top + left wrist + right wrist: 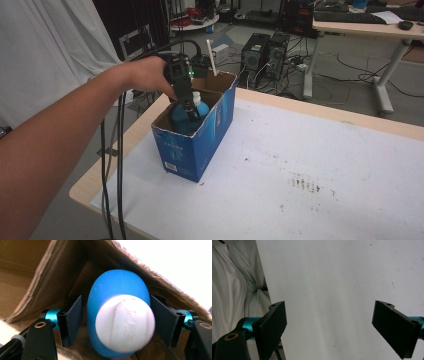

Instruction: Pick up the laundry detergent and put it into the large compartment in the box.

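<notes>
Blue cardboard forms the box [196, 142] standing near the left edge of the white table [310, 165] in the high view, and inside it stands our blue bottle [182, 117] with a white cap, the left gripper [190, 111] reaching down into the box over it. In the left gripper view, we see the bottle [117, 290] cap-first between the jaws, which are parted with a visible gap on the left side, so nothing is pinched; brown box walls [37, 272] crowd close. The plastic looks smooth, rounded and likely slippery, probably somewhat heavy if filled, so we judge the shoulder just below the cap the safest hold. In the right gripper view, the right gripper [329, 327] hangs spread wide over bare table.
</notes>
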`<action>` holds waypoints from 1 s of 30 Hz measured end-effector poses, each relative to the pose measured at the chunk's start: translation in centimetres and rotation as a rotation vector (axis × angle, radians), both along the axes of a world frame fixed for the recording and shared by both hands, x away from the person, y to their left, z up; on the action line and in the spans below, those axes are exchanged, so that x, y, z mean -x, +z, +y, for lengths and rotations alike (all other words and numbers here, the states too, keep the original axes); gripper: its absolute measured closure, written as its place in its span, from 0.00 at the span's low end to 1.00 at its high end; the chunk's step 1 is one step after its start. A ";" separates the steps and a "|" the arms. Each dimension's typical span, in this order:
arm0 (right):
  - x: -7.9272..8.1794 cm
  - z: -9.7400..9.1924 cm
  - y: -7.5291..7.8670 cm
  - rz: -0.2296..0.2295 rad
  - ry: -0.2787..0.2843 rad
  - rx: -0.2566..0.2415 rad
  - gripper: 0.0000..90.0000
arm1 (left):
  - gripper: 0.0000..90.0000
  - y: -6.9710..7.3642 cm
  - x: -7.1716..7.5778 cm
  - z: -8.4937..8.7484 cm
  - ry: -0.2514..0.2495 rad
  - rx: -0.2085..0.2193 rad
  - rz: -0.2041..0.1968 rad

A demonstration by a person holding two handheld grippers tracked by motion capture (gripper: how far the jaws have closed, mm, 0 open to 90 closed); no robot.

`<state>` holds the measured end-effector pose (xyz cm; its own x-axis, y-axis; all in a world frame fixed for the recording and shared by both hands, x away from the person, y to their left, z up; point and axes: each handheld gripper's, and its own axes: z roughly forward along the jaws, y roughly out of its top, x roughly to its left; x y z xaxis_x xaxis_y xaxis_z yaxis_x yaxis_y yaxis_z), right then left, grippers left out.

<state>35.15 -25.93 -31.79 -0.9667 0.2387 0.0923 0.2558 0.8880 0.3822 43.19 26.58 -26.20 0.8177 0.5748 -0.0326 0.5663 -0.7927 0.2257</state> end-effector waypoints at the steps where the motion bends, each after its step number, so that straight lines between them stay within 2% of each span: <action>1: 0.0 0.0 0.0 -0.001 0.002 0.001 0.13 | 0.33 0.2 0.0 0.0 0.003 0.002 -0.006; 8: 0.1 -0.1 0.2 -0.006 -0.002 -0.002 0.13 | 0.33 2.1 0.4 0.1 0.015 0.022 -0.029; 18: 0.4 -0.2 0.5 -0.015 -0.002 -0.007 0.13 | 0.33 4.7 1.1 -1.1 0.006 0.016 -0.058; 20: 0.5 -0.3 0.6 -0.017 -0.003 -0.008 0.13 | 0.24 5.2 1.2 -1.5 0.013 0.014 -0.058; 27: 0.7 -0.4 0.8 -0.024 -0.005 -0.010 0.13 | 0.24 7.1 1.7 -3.2 -0.026 0.030 -0.091; 30: 0.7 -0.4 0.8 -0.026 -0.005 -0.014 0.13 | 0.24 7.5 1.8 -4.3 -0.053 0.037 -0.088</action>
<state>34.43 -26.37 -31.03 -0.9675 0.2427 0.0709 0.2505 0.8813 0.4006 41.40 22.28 -18.69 0.8473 0.5308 0.0205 0.5007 -0.8110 0.3026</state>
